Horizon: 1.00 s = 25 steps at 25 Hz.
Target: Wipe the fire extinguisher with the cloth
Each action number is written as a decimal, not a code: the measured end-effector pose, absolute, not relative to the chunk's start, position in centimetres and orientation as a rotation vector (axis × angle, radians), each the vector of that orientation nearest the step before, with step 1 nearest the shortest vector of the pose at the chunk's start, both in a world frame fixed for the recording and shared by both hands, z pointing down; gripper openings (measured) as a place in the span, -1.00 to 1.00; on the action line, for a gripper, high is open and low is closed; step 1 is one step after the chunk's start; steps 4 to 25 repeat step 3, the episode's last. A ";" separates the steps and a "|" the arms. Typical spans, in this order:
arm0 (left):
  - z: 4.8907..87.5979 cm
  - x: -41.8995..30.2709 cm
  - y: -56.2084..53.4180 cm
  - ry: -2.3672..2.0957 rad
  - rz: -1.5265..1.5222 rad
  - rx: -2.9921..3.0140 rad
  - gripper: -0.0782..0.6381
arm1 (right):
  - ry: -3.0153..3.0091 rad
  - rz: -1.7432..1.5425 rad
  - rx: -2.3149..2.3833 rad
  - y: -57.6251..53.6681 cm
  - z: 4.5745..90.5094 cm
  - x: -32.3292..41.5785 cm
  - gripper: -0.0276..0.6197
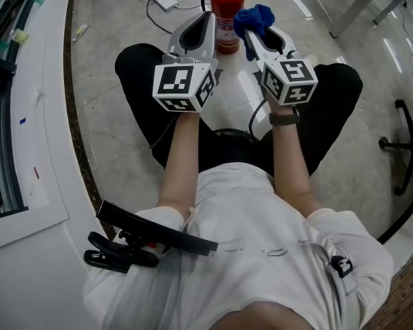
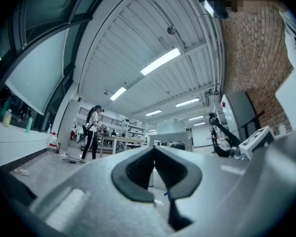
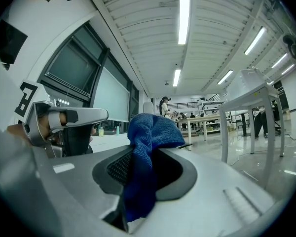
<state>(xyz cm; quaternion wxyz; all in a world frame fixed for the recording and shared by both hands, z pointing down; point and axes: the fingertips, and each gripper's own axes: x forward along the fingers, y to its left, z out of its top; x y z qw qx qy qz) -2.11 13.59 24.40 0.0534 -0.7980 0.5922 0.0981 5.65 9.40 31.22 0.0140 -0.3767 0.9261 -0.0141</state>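
A: Grippers?
B: L gripper [image 1: 208, 18] jaws together, empty. R gripper [image 1: 255, 38] clamped on cloth [image 1: 256, 18]; soft, limp.
A: Extinguisher [image 1: 226, 12]?
B: Upright on floor [image 1: 117, 19], just beside cloth. Prob. heavy, stiff, slick; steady at neck.

Head view steeply down; gripper views low, level, facing outward.

No legible text (anywhere in view)

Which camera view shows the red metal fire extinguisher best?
The head view: the red metal fire extinguisher stands upright on the floor beside the bunched blue cloth. The left gripper view and right gripper view do not show it.
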 end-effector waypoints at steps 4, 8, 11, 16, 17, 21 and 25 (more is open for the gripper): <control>24.4 -2.3 13.6 1.802 0.302 -2.423 -0.78 | 2.883 -0.064 -1.172 9.3 31.5 5.6 -0.59; 24.4 -2.3 13.6 1.802 0.302 -2.423 -0.78 | 2.883 -0.064 -1.172 9.3 31.5 5.6 -0.59; 24.4 -2.3 13.6 1.802 0.302 -2.423 -0.78 | 2.883 -0.064 -1.172 9.3 31.5 5.6 -0.59; 24.4 -2.3 13.6 1.802 0.302 -2.423 -0.78 | 2.883 -0.064 -1.172 9.3 31.5 5.6 -0.59; 24.4 -2.3 13.6 1.802 0.302 -2.423 -0.78 | 2.883 -0.064 -1.172 9.3 31.5 5.6 -0.59; 24.4 -2.3 13.6 1.802 0.302 -2.423 -0.78 | 2.883 -0.064 -1.172 9.3 31.5 5.6 -0.59; 24.4 -2.3 13.6 1.802 0.302 -2.423 -0.78 | 2.883 -0.064 -1.172 9.3 31.5 5.6 -0.59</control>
